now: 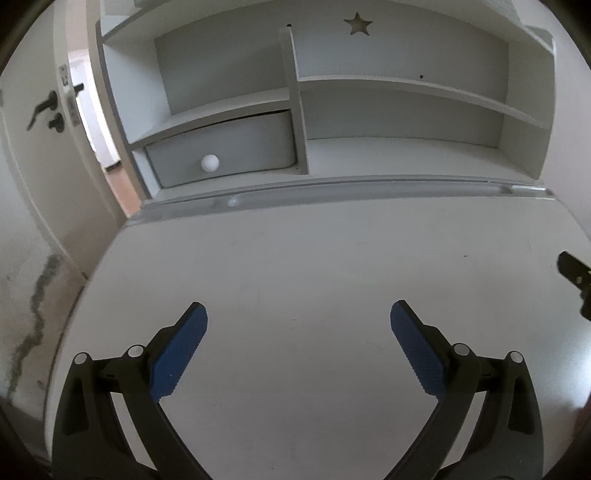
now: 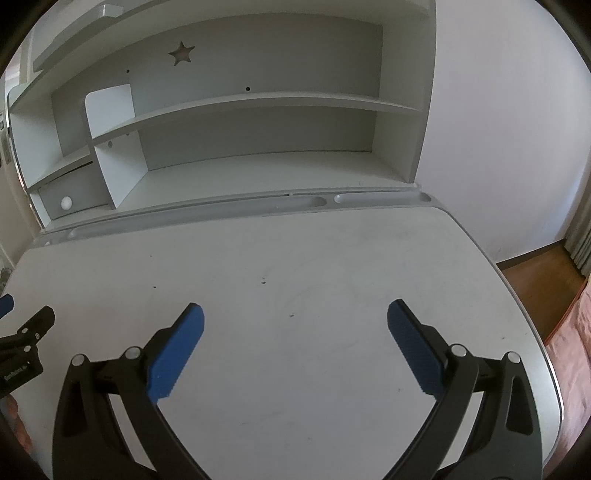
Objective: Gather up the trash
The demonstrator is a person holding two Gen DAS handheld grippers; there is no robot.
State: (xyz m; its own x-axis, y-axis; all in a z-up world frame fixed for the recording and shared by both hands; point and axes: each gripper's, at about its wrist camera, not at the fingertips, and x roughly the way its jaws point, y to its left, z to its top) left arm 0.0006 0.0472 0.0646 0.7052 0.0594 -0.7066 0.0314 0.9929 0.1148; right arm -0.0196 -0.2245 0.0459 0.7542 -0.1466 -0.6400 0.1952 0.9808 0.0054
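Left gripper (image 1: 298, 314): fingers spread wide, holding nothing.
Right gripper (image 2: 294, 314): fingers likewise spread, empty.
Counter (image 2: 314, 258): bare (only small dark specks).
Trash: none visible; weight, stiffness and grasp point cannot be judged.
Shelf (image 1: 406, 83): empty.

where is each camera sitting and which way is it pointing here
Left wrist: sits on the left hand-held gripper, looking forward over the white desk top toward the hutch's drawer with a round knob and the open door at left; its own blue-padded fingers show spread, and the other gripper's tip shows at the right edge.
Right wrist: sits on the right hand-held gripper, facing the hutch's long shelf and the wall; its spread fingers show, with the left gripper at the left edge.
Shared: desk top, drawer, star cutout.
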